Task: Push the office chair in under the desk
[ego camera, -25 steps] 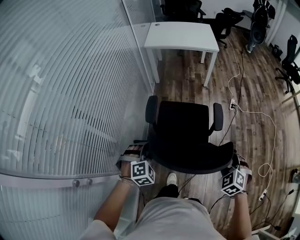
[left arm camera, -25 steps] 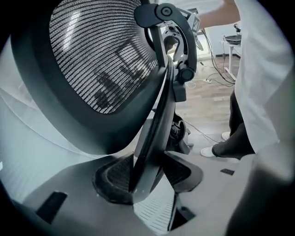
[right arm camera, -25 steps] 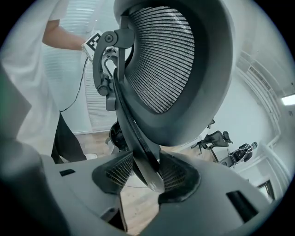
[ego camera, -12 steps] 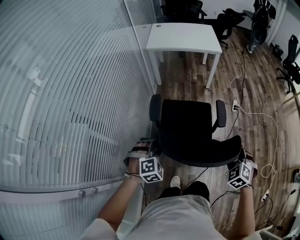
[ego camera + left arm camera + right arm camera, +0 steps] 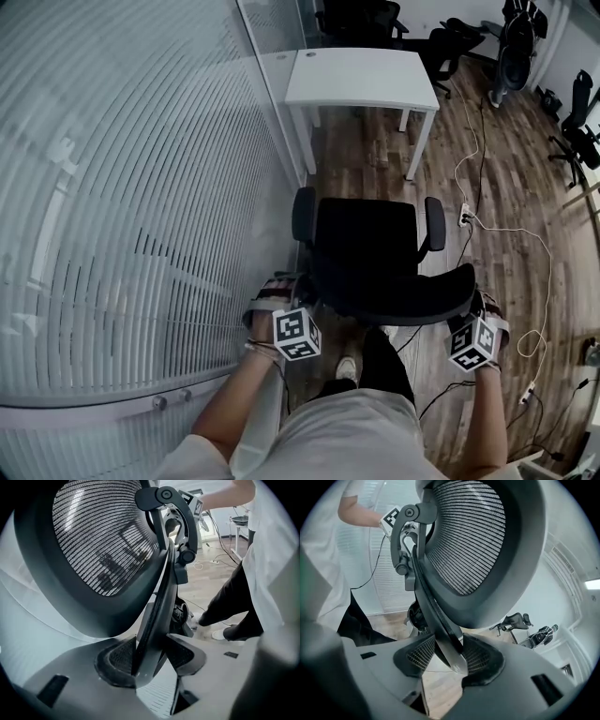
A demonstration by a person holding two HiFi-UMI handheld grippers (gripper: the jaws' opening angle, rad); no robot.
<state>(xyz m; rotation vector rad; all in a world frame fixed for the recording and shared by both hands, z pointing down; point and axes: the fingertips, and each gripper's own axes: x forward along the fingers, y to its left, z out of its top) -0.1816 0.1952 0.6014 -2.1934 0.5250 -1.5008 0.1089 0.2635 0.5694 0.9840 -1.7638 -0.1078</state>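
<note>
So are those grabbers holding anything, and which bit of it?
Yes: the black mesh-backed office chair. The left gripper and right gripper each pinch a side edge of its backrest.

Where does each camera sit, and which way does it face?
Head view: on the person's head, facing steeply down at the chair and desk; forearms, legs, left claw, right claw show.
Left gripper view: on the left claw, facing across the chair's mesh back toward the right claw; leg, shirt show.
Right gripper view: on the right claw, facing the opposite way; shirt, arm show.
Shared: both gripper views see the chair's back edge clamped in their claw.
</note>
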